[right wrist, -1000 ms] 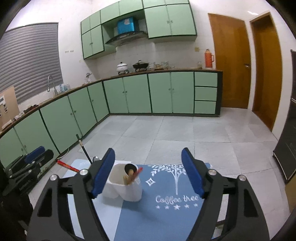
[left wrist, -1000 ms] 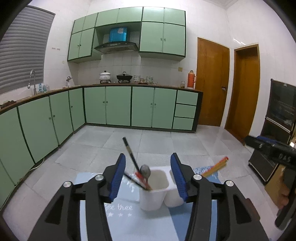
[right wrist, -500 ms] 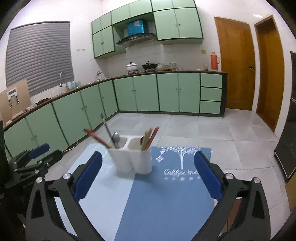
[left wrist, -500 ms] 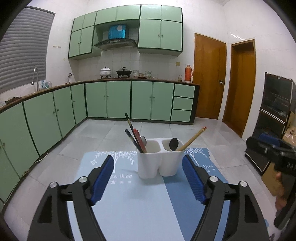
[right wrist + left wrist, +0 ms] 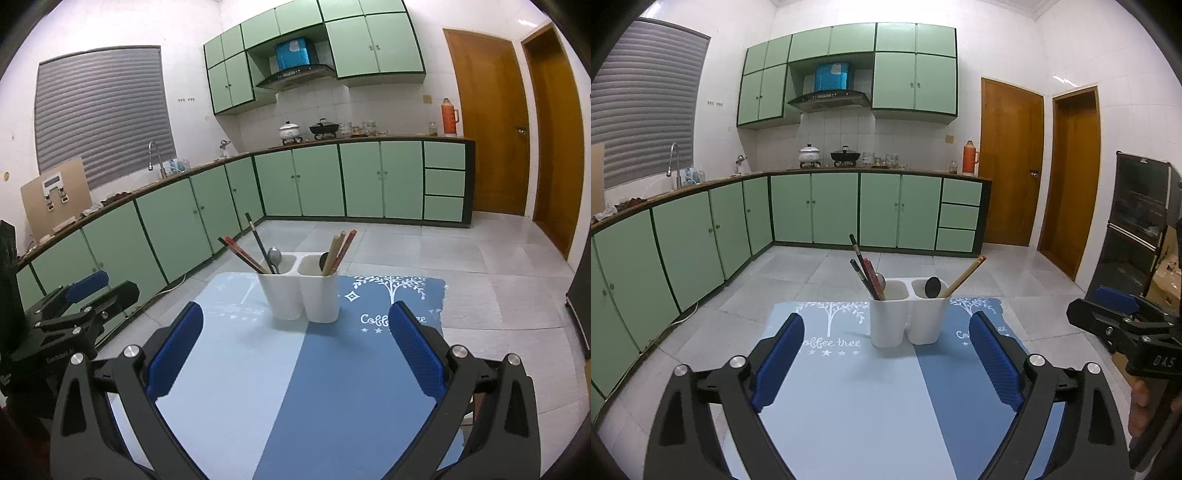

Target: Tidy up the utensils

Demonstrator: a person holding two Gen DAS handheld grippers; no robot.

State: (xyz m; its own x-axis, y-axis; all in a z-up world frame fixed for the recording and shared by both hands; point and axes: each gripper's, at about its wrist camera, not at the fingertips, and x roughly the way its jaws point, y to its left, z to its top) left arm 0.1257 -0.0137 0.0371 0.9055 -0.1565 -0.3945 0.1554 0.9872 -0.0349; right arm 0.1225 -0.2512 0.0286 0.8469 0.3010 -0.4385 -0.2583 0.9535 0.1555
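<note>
A white two-cup utensil holder [image 5: 908,317] stands on the blue mat [image 5: 857,398]; it also shows in the right wrist view [image 5: 299,290]. Its left cup holds dark and red chopsticks [image 5: 864,269] and a metal spoon [image 5: 274,256]. Its right cup holds a black spoon [image 5: 932,287] and wooden chopsticks [image 5: 962,277]. My left gripper [image 5: 888,363] is open and empty, back from the holder. My right gripper [image 5: 295,350] is open and empty, also back from it. Each gripper shows in the other's view, the right [image 5: 1123,323] and the left [image 5: 83,301].
The mat [image 5: 295,387] lies on a table over a grey tiled floor [image 5: 798,280]. Green cabinets [image 5: 827,210] run along the back and left walls. Two wooden doors [image 5: 1012,173] are at the right, and a black cabinet [image 5: 1141,225] stands at the far right.
Both grippers have pulled back and away from the holder, which now looks smaller and farther. The left gripper's jaws have opened wider than one second ago.
</note>
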